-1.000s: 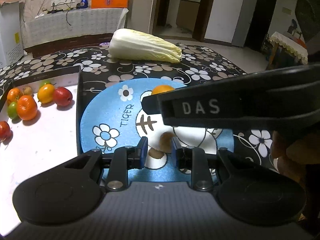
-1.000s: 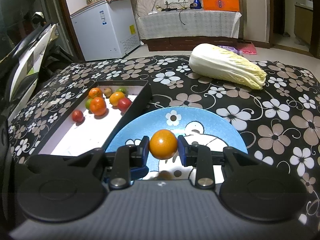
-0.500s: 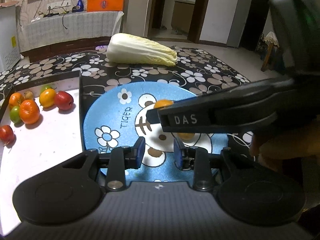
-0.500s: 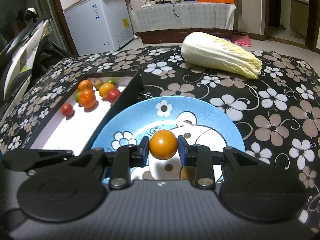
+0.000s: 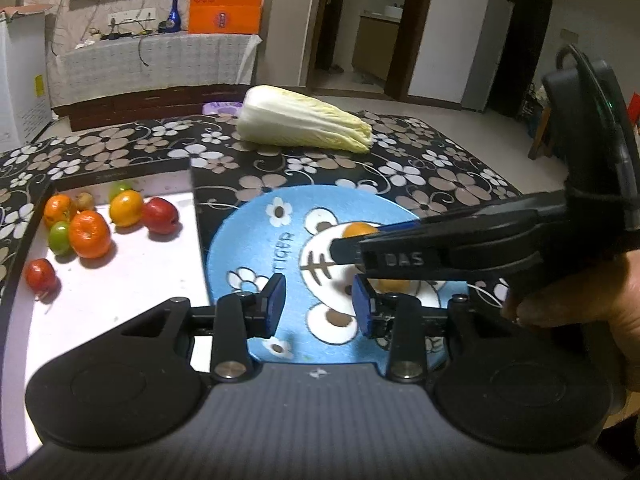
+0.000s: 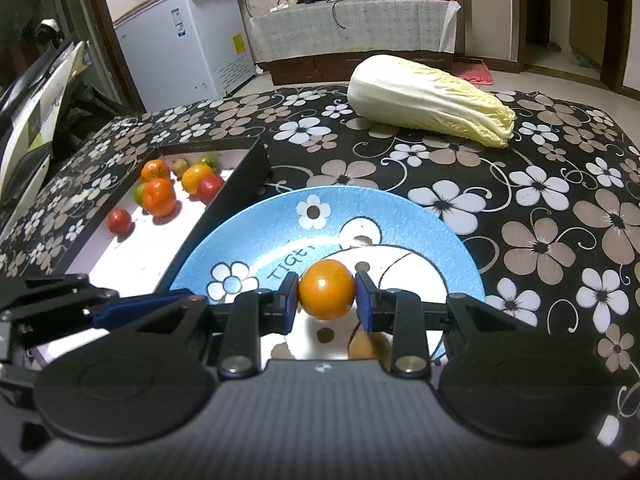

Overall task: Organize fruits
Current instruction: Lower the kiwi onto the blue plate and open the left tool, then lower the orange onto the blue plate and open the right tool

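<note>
Orange (image 6: 326,295) clamped between the right gripper (image 6: 326,298) pads, lower centre of frame.
It is held over the plate (image 6: 400,216); the left gripper (image 5: 316,306) is seen apart, gripping nothing.

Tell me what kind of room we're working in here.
Probably a home living or dining room: a floral-patterned black tablecloth, a white chest freezer, a whole napa cabbage, and a cloth-covered TV cabinet behind.

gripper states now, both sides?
Left gripper: open, holding nothing.
Right gripper: closed on the round orange fruit above the blue cartoon plate.
</note>
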Demonstrator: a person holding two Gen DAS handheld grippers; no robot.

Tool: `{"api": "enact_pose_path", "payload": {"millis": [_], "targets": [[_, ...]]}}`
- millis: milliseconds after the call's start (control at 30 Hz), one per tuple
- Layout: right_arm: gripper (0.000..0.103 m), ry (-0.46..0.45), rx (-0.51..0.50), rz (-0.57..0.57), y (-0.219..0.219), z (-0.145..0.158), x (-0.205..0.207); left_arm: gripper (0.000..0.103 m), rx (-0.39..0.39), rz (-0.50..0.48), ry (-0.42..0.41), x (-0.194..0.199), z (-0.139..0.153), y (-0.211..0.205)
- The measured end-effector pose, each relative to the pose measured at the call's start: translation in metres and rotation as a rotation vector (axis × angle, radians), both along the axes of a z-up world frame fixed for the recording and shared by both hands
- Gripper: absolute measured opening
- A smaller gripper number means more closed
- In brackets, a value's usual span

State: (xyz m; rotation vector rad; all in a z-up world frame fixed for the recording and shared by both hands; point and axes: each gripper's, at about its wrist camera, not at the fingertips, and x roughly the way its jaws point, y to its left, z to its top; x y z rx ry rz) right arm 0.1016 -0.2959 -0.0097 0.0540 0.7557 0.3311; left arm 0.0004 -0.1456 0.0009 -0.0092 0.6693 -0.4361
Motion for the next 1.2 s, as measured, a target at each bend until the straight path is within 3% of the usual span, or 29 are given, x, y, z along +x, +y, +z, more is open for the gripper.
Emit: {"api": "enact_pose_path", "payload": {"millis": [533, 767, 1200], "targets": [[0.033, -0.002, -0.011, -0.036, -0.004, -0.002, 0.002, 0.042, 0.013, 0.18, 0.026, 0.02, 0.003, 0.031], [0.033, 0.004, -0.024, -0.071, -0.008, -0.006, 0.006, 0.042, 0.059, 0.261, 0.029, 0.027, -0.001, 0.039], [0.033, 0.0, -0.023, -0.089, -0.008, -0.009, 0.008, 0.045, 0.057, 0.301, 0.036, 0.031, -0.003, 0.048]]}}
